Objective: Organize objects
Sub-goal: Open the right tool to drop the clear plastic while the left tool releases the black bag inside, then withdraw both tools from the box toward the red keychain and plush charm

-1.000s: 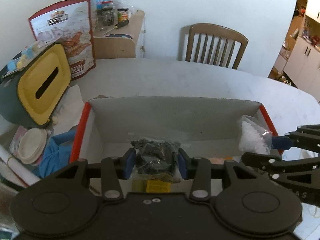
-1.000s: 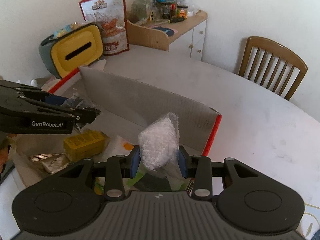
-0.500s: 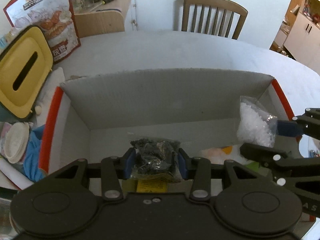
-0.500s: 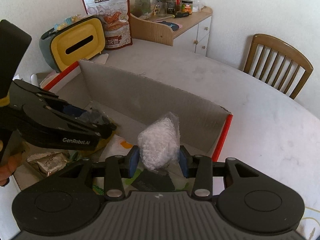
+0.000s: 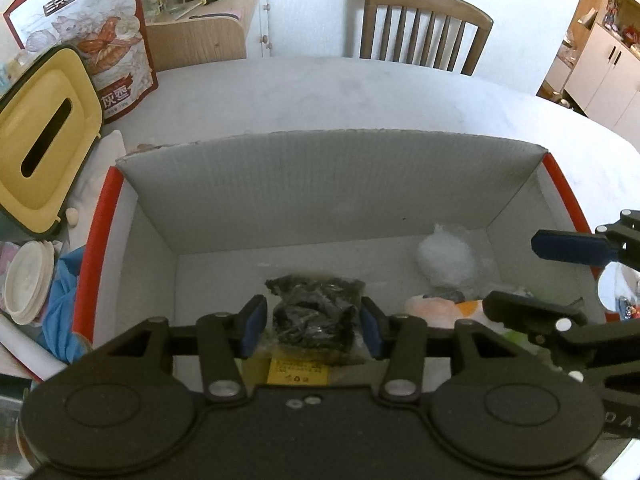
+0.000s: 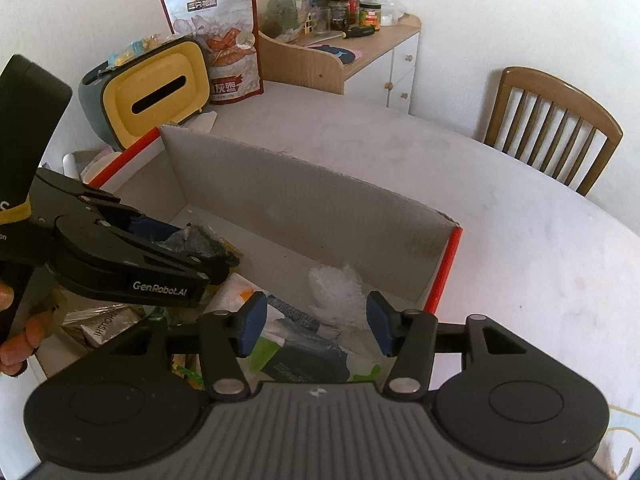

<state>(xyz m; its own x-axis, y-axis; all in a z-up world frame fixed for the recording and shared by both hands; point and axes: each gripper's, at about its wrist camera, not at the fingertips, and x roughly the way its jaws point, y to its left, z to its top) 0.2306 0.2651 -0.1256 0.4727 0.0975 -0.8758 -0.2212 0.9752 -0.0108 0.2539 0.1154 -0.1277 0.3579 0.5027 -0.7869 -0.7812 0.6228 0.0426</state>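
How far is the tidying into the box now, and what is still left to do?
Done: the white bag lies in the cardboard box, in its right corner, and the right gripper is open above it. In hand: the dark bag sits between the jaws of the left gripper, which look slightly apart, over the box. Left: setting that bag down; whether more items follow, I cannot tell.

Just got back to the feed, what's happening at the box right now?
A person is sorting small packets into the cardboard box with two handheld grippers. The right gripper is open, and the bag of white crystals lies on the box floor near the right corner. The left gripper has its fingers wide around the bag of dark bits; the grip looks loose or just released. Other packets lie along the near side.
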